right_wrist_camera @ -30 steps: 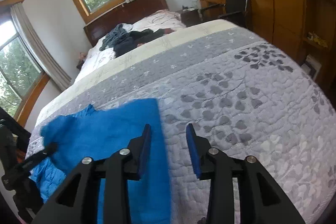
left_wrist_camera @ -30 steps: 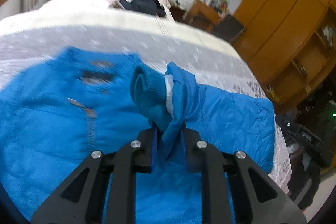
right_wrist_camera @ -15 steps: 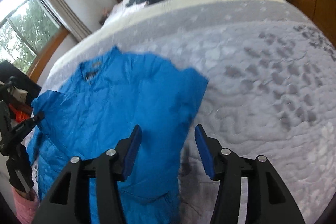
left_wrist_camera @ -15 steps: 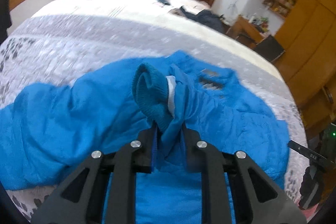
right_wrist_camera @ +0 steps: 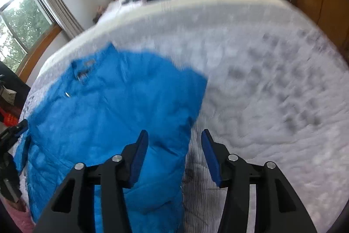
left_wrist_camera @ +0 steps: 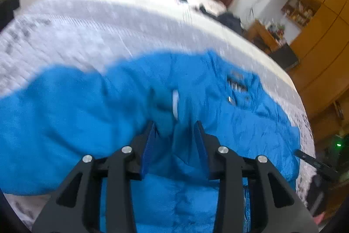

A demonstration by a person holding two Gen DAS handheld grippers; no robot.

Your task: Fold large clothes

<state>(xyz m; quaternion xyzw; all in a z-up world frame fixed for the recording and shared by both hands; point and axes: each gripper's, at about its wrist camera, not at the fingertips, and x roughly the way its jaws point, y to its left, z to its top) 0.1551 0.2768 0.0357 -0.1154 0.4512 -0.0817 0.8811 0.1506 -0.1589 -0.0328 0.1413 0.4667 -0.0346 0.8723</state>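
A blue padded jacket (left_wrist_camera: 65,119) lies spread on the grey quilted bed (right_wrist_camera: 272,71). The left gripper (left_wrist_camera: 174,134), jaws parted around the sleeve cuff (left_wrist_camera: 165,106), seems to be laying it across the body. The right gripper (right_wrist_camera: 174,145) hovers wide open, empty, over the jacket's edge.

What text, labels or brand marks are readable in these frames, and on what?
No text can be read in either view.
Dark label patch at the collar of the blue jacket: blurred, unreadable; it also shows in the right wrist view, equally unreadable.
Small items on the wooden shelves: too small and blurred for any lettering.
Left gripper and right gripper: no markings visible.
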